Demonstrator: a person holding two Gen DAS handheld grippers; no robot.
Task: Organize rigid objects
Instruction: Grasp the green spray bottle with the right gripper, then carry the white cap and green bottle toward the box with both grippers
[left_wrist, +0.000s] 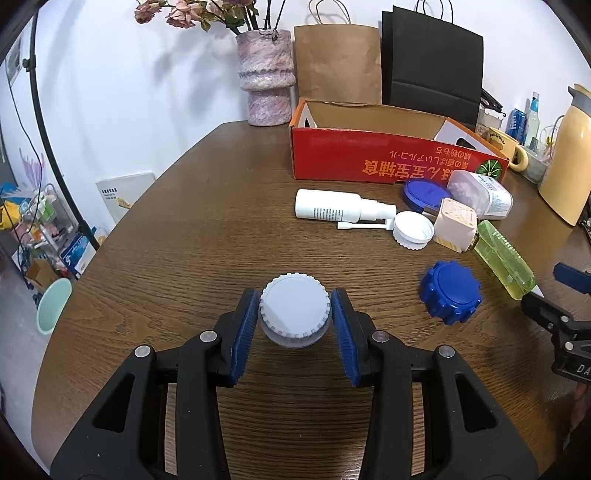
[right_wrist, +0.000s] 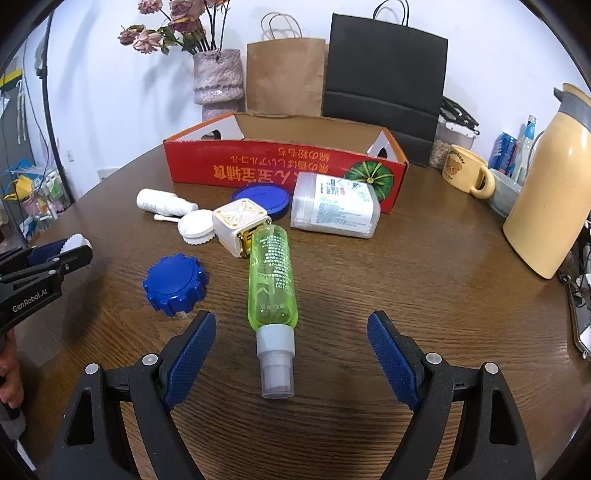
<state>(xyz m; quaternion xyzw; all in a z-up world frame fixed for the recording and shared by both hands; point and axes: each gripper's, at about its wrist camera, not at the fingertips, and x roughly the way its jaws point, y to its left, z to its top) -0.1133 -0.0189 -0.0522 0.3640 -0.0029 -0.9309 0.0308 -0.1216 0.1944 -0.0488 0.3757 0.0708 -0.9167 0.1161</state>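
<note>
My left gripper (left_wrist: 294, 308) is shut on a white ribbed jar lid (left_wrist: 294, 309) and holds it just above the table; the gripper also shows at the left edge of the right wrist view (right_wrist: 70, 249). My right gripper (right_wrist: 291, 354) is open wide, its jaws on either side of the cap end of a green spray bottle (right_wrist: 272, 277) that lies on the table. A blue ribbed lid (right_wrist: 173, 282), a white lid (right_wrist: 195, 225), a cream cube box (right_wrist: 240, 225), a white spray bottle (right_wrist: 164, 202), a flat blue lid (right_wrist: 260, 199) and a clear labelled container (right_wrist: 334, 210) lie in front of the open red cardboard box (right_wrist: 284, 166).
A pink vase (left_wrist: 266, 79) with dried flowers, a brown paper bag (left_wrist: 338, 62) and a black bag (left_wrist: 432, 59) stand behind the box. A yellow mug (right_wrist: 467, 171) and a cream thermos jug (right_wrist: 550, 184) stand at the right. The round wooden table's edge (left_wrist: 122, 218) curves at the left.
</note>
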